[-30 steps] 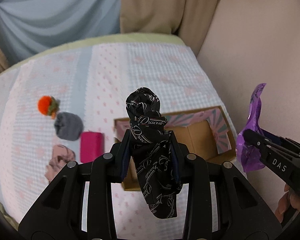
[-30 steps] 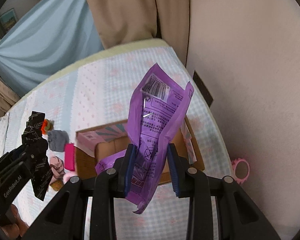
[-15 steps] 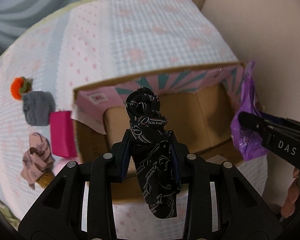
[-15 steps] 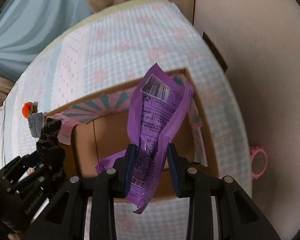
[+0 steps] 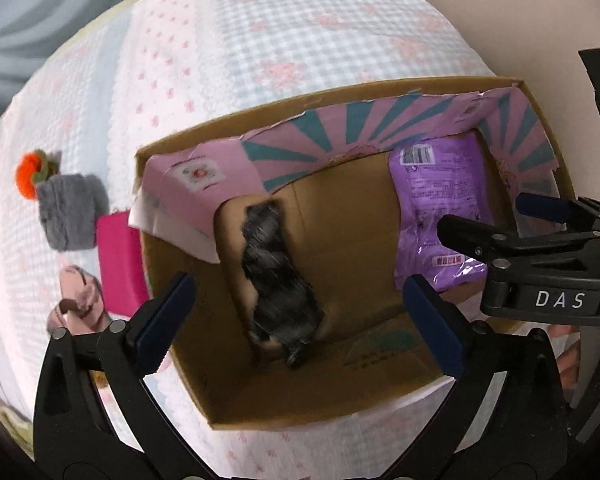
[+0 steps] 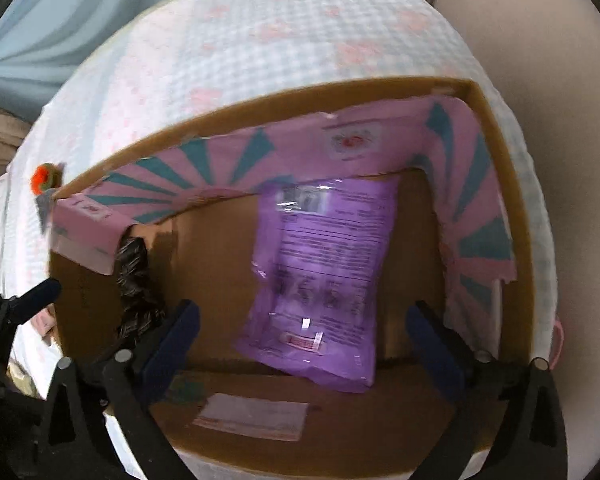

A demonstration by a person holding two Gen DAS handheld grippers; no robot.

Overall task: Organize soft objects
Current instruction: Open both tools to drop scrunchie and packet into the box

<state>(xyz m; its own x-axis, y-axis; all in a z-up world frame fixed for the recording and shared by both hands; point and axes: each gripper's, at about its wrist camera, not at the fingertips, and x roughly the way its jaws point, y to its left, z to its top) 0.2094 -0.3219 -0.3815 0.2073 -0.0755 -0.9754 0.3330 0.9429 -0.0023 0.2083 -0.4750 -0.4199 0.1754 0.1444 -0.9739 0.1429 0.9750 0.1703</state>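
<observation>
An open cardboard box (image 5: 340,92) with pink and teal flaps sits on the checked bedspread. A black patterned cloth (image 5: 278,276) lies blurred inside it at the left, also showing in the right wrist view (image 6: 134,288). A purple plastic packet (image 6: 324,280) lies inside at the right, also showing in the left wrist view (image 5: 440,208). My left gripper (image 5: 300,320) is open and empty above the box. My right gripper (image 6: 304,340) is open and empty above the packet, and shows at the right edge of the left wrist view (image 5: 496,220).
On the bedspread left of the box lie a grey soft item (image 5: 70,216), an orange pompom (image 5: 30,174), a magenta block (image 5: 120,260) and a pink-brown cloth (image 5: 78,304). A beige wall (image 6: 560,160) stands close on the right.
Both grippers have opened over the box. The black cloth has dropped from the left one and the purple packet from the right one, into the box.
</observation>
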